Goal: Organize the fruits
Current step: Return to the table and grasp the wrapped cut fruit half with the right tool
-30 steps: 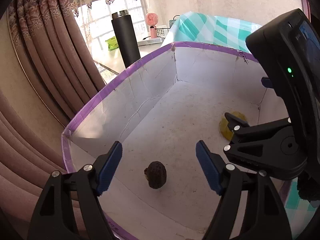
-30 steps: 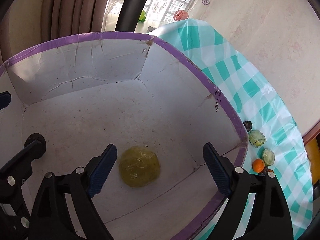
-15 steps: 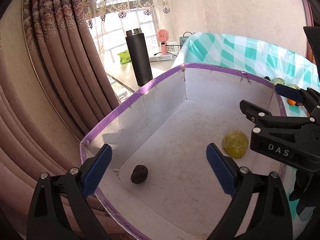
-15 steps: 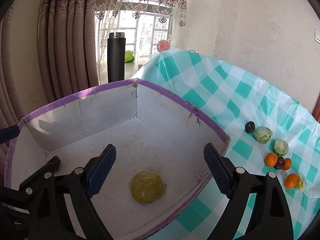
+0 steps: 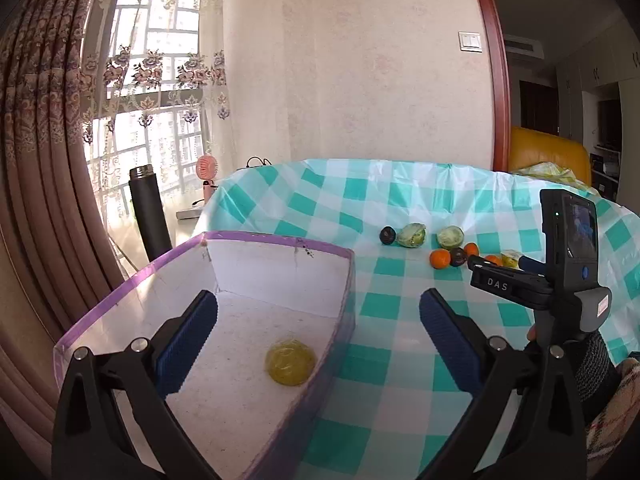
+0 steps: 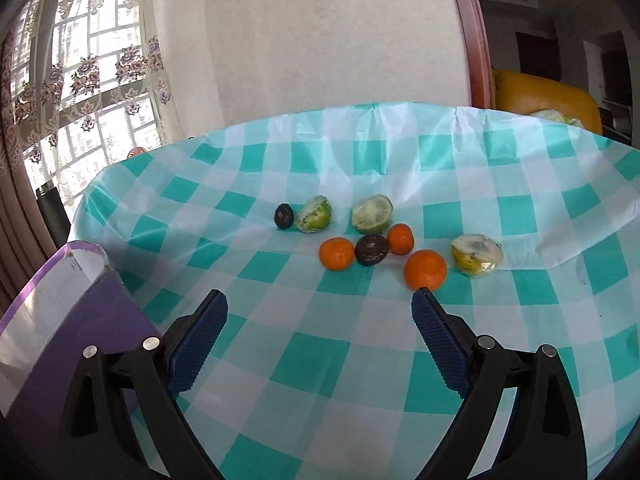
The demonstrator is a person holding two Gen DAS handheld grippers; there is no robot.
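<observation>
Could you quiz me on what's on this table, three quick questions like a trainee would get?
1. How many oranges lie on the tablecloth?
2. True or false: the right tongs hold a fruit.
3. What lies in the box: A an orange, B a yellow fruit, C nothing?

Key: 1. Three. 2. False; they are open with nothing between them. 3. B, as far as the left view shows.
</observation>
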